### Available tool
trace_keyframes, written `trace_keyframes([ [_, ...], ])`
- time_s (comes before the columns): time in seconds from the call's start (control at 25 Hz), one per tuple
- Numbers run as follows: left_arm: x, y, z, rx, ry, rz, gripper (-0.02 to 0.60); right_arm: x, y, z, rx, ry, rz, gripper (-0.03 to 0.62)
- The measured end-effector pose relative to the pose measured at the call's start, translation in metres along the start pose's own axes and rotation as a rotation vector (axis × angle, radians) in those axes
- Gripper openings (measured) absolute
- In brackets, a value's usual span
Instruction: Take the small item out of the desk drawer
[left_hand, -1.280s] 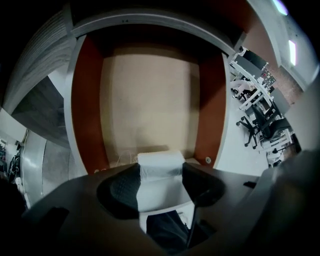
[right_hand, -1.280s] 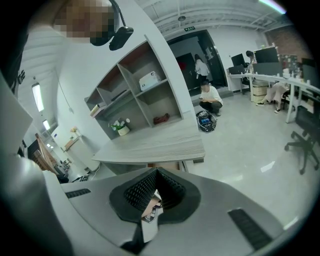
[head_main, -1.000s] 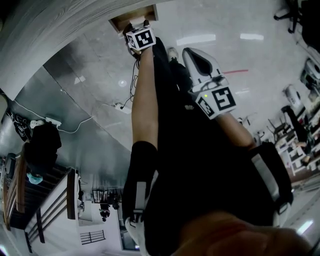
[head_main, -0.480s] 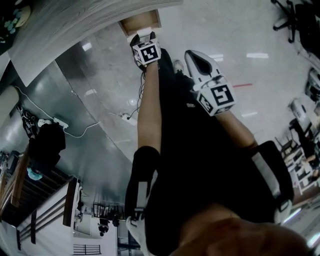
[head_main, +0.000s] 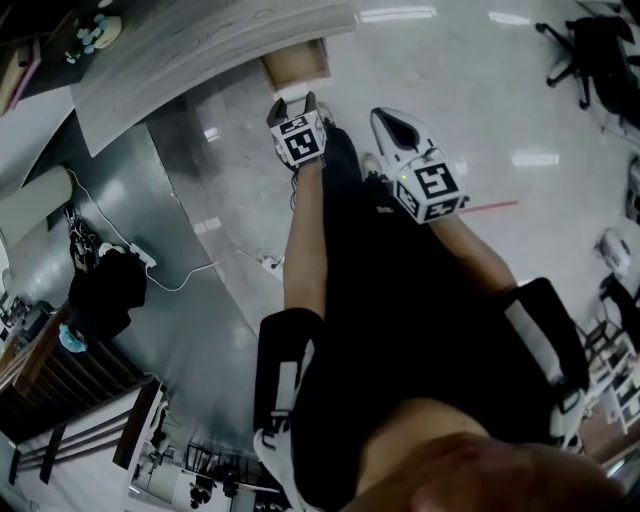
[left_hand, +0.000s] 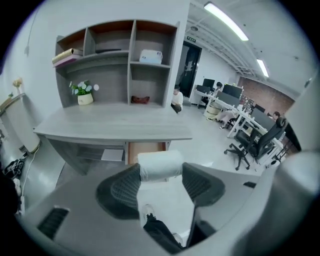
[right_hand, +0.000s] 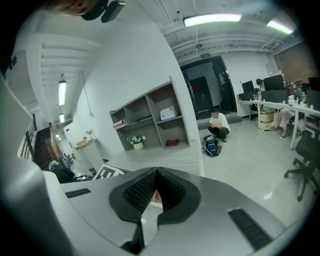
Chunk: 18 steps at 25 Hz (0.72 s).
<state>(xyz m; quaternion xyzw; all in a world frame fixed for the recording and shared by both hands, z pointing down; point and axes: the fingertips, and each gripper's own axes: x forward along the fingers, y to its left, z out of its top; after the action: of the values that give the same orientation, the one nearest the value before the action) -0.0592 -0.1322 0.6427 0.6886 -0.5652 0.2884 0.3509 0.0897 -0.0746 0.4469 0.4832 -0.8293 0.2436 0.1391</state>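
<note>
Pale office floor (head_main: 480, 90) spreads below us. Our right hand-held gripper (right_hand: 156, 192) is clenched empty. Our left hand-held gripper (left_hand: 161, 175), nearer the drawer (left_hand: 146, 149), grasps the small white roll (left_hand: 160, 164) crosswise, clear of that drawer under the worktop (left_hand: 115, 125).

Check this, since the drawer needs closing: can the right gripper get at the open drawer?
Probably yes. The right gripper is shut and empty, nothing shows between it and the open drawer, and the left gripper, holding the white roll, sits to its side.
</note>
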Motion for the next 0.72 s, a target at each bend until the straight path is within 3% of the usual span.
trace_keyframes([
  [0.72, -0.224, -0.065, 0.022, 0.041, -0.339, -0.024, 0.261, -0.084, 0.030, 0.017, -0.077, -0.087, 0.064, -0.004],
])
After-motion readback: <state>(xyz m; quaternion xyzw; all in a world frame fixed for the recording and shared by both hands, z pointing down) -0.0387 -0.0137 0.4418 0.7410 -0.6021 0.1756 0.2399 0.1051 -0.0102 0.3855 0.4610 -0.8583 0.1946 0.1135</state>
